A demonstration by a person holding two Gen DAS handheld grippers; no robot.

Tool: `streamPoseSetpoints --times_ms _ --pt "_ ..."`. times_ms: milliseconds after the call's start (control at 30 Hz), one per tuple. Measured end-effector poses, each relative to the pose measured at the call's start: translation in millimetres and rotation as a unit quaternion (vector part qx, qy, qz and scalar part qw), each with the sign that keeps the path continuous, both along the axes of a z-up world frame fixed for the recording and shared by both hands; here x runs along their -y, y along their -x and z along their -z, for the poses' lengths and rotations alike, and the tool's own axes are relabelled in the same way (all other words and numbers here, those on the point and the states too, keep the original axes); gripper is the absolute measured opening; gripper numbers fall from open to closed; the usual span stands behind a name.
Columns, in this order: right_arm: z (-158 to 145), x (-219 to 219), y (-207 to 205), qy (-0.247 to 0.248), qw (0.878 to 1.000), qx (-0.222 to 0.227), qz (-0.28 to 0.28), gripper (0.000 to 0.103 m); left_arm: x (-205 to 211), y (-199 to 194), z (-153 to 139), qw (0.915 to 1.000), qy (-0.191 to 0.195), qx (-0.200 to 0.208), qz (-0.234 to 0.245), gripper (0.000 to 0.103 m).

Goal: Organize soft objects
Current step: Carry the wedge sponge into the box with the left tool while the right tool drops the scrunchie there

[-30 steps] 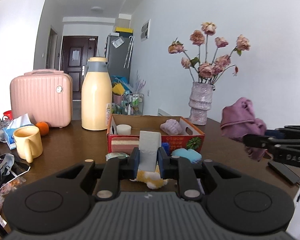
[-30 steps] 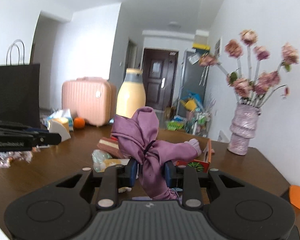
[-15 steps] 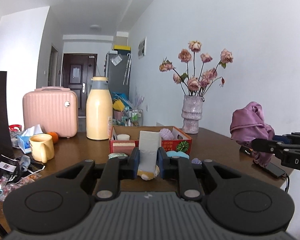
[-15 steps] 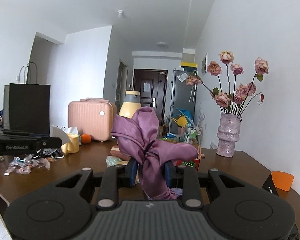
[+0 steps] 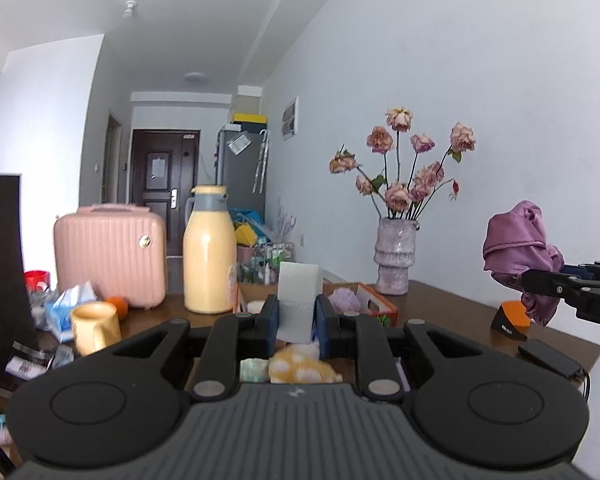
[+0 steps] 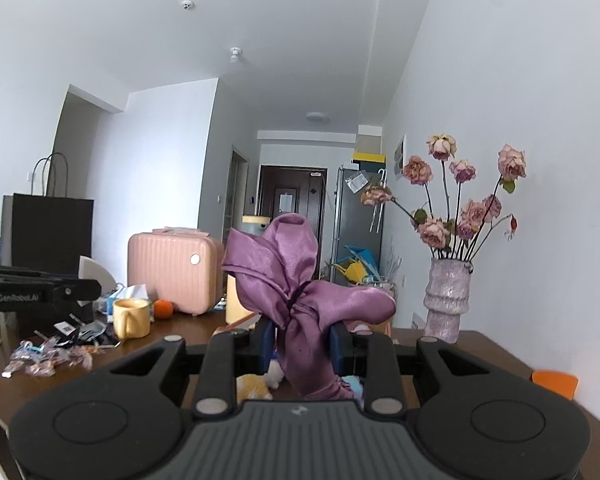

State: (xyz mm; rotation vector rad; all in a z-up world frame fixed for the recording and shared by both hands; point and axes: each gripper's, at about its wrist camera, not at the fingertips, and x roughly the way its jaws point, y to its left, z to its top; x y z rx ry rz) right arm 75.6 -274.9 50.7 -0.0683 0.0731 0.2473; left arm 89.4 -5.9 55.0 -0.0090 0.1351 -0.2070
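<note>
Rising since earlier: left tongs [image 5: 297,316] clamped on white sponge [image 5: 298,300], right tongs [image 6: 301,344] on purple cloth [image 6: 300,292].

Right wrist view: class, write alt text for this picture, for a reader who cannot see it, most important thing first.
The right gripper is shut on a knotted purple satin cloth, held up above a cluttered brown table. Behind it stand a pink suitcase, a yellow mug and a vase of dried roses; the left gripper enters at the left edge.
</note>
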Motion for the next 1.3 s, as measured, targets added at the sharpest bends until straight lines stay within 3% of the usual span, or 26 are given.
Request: streamPoseSetpoints --times_ms 267,400,567,733,933,1100,1300 --pt "-55 24 -86 -0.027 0.999 -0.019 -0.036 0.027 -10 -89 -54 0.9993 -0.001 -0.015 0.033 0.02" --pt "-78 40 -154 -0.05 0.994 -0.072 -0.061 0.027 -12 -153 -76 0.9974 -0.003 -0.05 0.051 0.02" --pt "-85 58 -250 -0.09 0.981 -0.157 -0.073 0.027 -6 -250 -85 0.9916 -0.017 -0.113 0.06 0.02" --pt "-62 69 -347 -0.15 0.952 -0.255 -0.078 0.027 7 -352 -61 0.9796 -0.033 -0.191 0.052 0.02" --pt "4 65 -441 -0.186 0.912 -0.365 -0.038 0.027 21 -449 -3 0.9597 -0.049 -0.275 0.034 0.02" --pt "58 55 -495 -0.161 0.89 -0.426 0.008 0.027 29 -504 48 0.943 -0.067 -0.326 0.019 0.02" --pt "91 34 -522 -0.082 0.881 -0.465 0.043 0.03 34 -542 84 0.9289 -0.084 -0.361 0.009 0.024"
